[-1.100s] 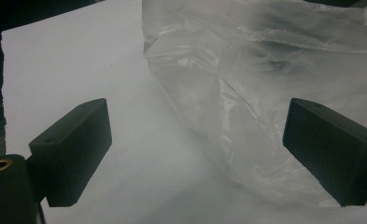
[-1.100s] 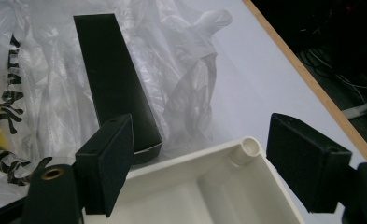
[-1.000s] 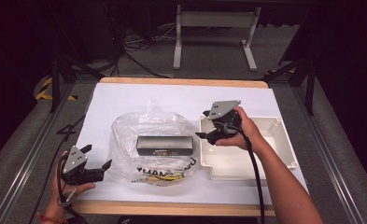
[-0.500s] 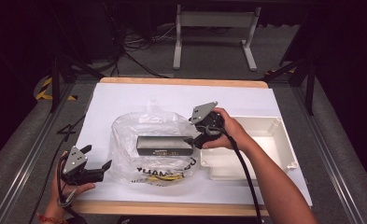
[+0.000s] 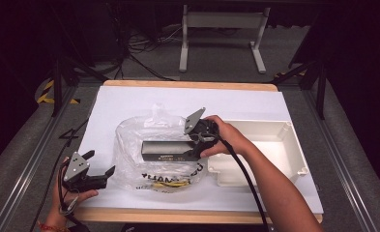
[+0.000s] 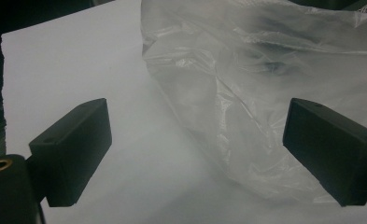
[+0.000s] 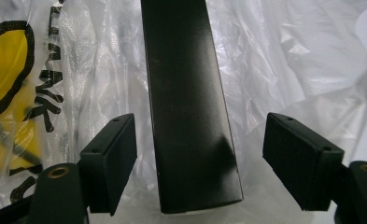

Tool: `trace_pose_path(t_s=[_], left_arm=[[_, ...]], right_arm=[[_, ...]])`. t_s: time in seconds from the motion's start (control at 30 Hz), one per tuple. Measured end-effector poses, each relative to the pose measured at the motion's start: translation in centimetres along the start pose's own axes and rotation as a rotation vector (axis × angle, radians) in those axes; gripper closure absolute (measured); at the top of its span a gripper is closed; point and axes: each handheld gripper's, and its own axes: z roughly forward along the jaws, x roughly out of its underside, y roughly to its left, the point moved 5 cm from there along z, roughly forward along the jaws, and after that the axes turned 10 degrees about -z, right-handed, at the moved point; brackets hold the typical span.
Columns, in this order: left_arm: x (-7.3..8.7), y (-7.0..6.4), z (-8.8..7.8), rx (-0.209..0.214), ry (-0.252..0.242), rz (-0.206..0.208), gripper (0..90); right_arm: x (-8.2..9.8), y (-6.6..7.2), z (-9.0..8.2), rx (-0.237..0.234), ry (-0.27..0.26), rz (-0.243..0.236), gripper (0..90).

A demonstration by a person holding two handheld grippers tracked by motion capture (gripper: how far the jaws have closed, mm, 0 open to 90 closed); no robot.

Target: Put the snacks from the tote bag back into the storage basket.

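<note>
Closing around the black box [image 7: 190, 102], the right tongs [image 5: 191, 148] have just been narrowing their jaws, with the box's near end sitting between the two pads but not yet pinched; there is a clear gap on each side in the right gripper view.

Starting at the left: the left tongs [image 5: 100, 170] hang spread wide and empty, low at the near left corner of the counter [image 5: 129, 104], with the clear plastic bag [image 5: 149, 140] just ahead and to their right, not touched.

Now the risk. That box lies on top of the crinkled bag, so a pad could catch a fold of film along with the box, and a lift would then drag the whole bag. With nothing pinning the bag, I'd judge that likely. The box is also smooth and long; a grip so near one end may let the far end droop or twist out.

To the right of the right tongs sits the white tray [image 5: 279, 145], just beside the bag; swinging a sagging box that way could knock its rim.
</note>
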Motion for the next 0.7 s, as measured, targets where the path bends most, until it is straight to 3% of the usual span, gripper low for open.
trace_pose_path(t_s=[0.37,0.7], left_arm=[[0.3,0.0,-0.3,-0.005,0.008,0.003,8.9],[0.4,-0.1,-0.2,-0.001,0.019,0.006,8.9]], right_arm=[[-0.3,-0.1,1.8,-0.048,0.073,-0.014,26.2],[0.1,-0.3,3.3,-0.1,0.156,0.005,32.4]])
